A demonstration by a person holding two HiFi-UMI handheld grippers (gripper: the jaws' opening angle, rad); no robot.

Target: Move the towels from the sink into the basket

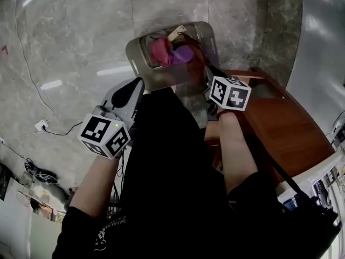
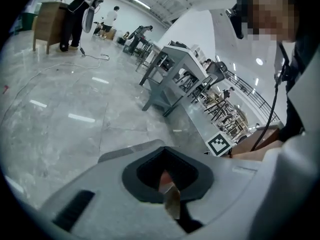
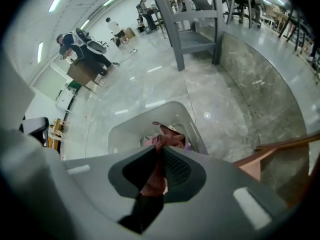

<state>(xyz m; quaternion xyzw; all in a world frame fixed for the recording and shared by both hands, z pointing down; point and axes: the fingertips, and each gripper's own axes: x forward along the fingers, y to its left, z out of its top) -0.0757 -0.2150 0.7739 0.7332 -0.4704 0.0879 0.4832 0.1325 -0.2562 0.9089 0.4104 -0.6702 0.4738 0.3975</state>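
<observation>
right gripper [image 3: 159, 159] — clamped on reddish-brown cloth towel [image 3: 151, 183] over grey plastic basket [image 1: 138, 53] | left gripper [image 2: 167, 184] — jaws together, thin tan sliver [image 2: 171, 200] between, unidentifiable

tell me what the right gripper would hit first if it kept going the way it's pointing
Probably the pile of towels in the grey basket: the right gripper, shut on a reddish towel, aims steeply down into its opening. Depth is hard to judge.

Grey basket [image 1: 140, 55] on marble floor [image 1: 81, 36], pink towel [image 1: 160, 50], purple towel [image 1: 183, 54] inside; right gripper [image 1: 207, 69] over its rim.
</observation>
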